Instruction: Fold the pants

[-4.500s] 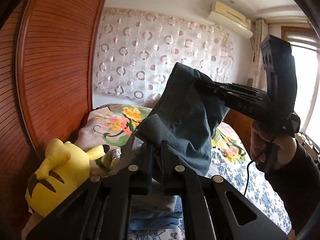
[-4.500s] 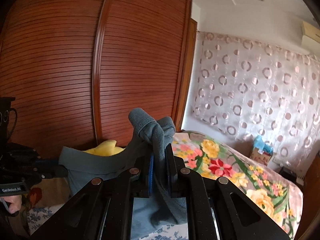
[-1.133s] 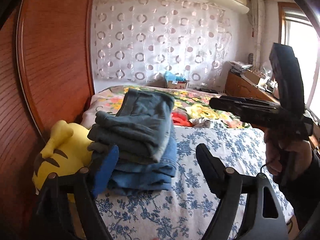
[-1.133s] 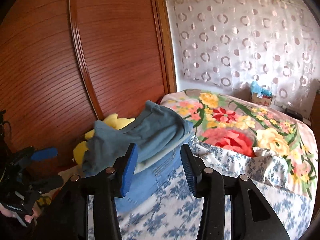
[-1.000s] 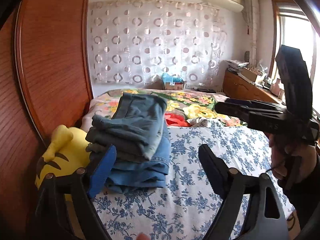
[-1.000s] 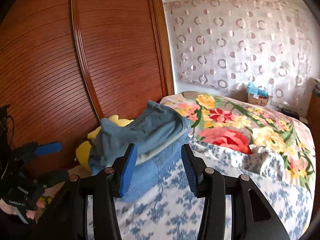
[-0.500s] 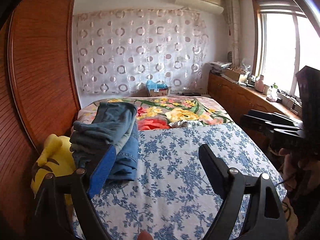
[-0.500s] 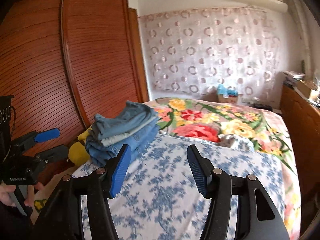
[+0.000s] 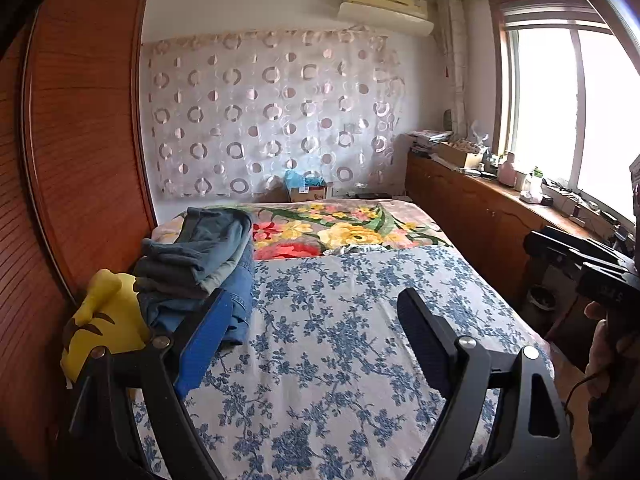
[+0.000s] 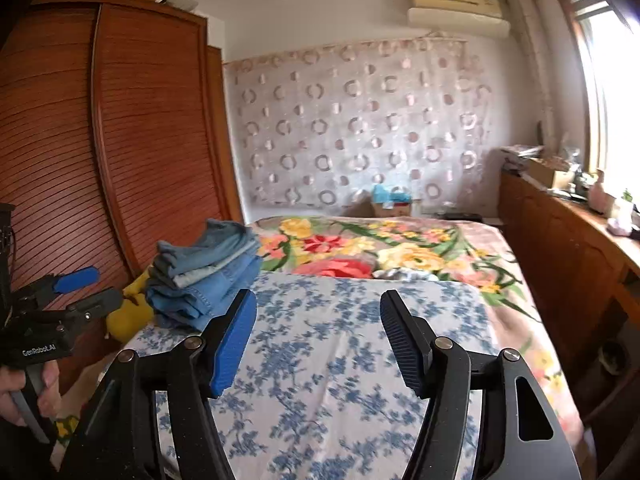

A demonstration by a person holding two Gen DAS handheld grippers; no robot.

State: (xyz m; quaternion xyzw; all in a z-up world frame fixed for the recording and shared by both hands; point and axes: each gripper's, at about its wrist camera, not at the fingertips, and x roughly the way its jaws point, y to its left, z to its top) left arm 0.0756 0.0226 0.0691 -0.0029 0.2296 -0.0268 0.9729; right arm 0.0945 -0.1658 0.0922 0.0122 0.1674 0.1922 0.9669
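The left gripper (image 9: 312,340) is wide open — holding nothing. The right gripper (image 10: 318,338) is opening, empty too. "GenRobot.AI" is written on the left one. The folded pants (image 10: 208,256) sit ahead, left, on a jeans pile (image 10: 200,292).

Reading "GenRobot.AI" in white on the left gripper (image 10: 76,292) body, lower left of the right-wrist frame

I'm looking down a bedroom: bed (image 9: 360,320) under a blue-flowered sheet, a bright floral blanket (image 9: 340,228) at its far end. Slatted wooden wardrobe (image 10: 120,160) on the left, ring-patterned curtain (image 9: 264,120) across the far wall, air conditioner (image 9: 384,8) above. Daylight pours through the window (image 9: 560,100) over a low wooden cabinet (image 9: 480,216).
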